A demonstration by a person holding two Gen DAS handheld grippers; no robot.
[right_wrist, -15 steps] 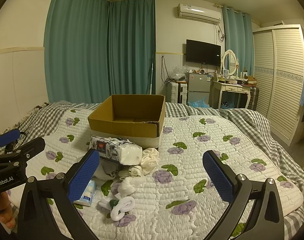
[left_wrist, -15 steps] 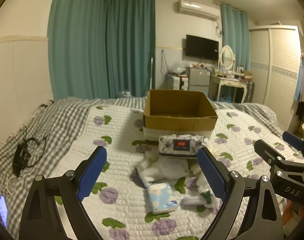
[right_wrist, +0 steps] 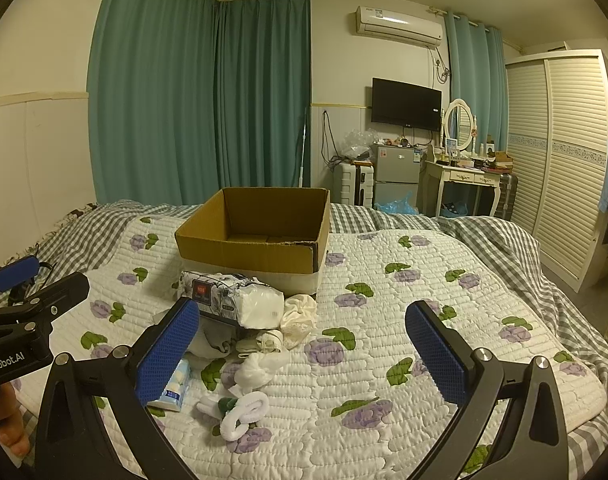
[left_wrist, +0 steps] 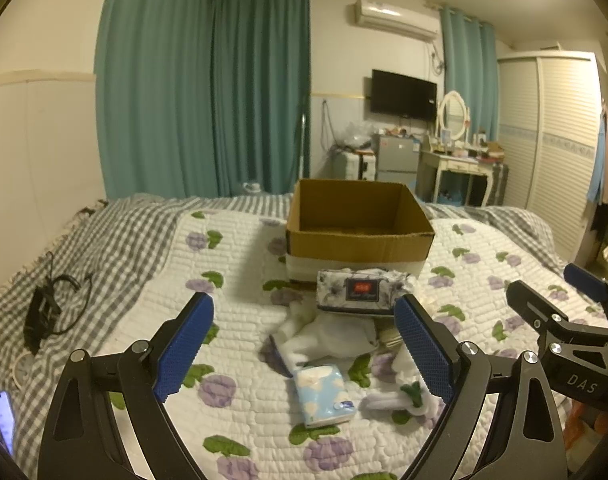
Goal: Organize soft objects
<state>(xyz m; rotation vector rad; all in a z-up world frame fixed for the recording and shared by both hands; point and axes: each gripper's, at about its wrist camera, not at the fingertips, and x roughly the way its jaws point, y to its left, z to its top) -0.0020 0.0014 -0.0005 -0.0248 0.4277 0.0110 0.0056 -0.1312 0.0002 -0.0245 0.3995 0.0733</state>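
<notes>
An open cardboard box [left_wrist: 360, 236] [right_wrist: 256, 240] stands on the quilted bed. In front of it lies a heap of soft things: a floral tissue pack [left_wrist: 360, 290] [right_wrist: 224, 294], white cloths [left_wrist: 328, 338], a cream cloth [right_wrist: 300, 314], a small blue tissue packet [left_wrist: 324, 396] [right_wrist: 176, 388] and rolled white socks [right_wrist: 244, 412] [left_wrist: 400, 400]. My left gripper [left_wrist: 304, 344] is open and empty, above the heap's near side. My right gripper [right_wrist: 304, 352] is open and empty, to the right of the heap. Each gripper shows in the other's view.
A black charger with cable [left_wrist: 44, 312] and a lit phone [left_wrist: 2, 416] lie on the checked blanket at left. Beyond the bed stand a fridge [right_wrist: 396, 176], a dressing table [right_wrist: 468, 176] and a louvred wardrobe [right_wrist: 564, 160].
Both views have barely shifted. Both grippers stay open and empty, and nothing on the bed has moved.
</notes>
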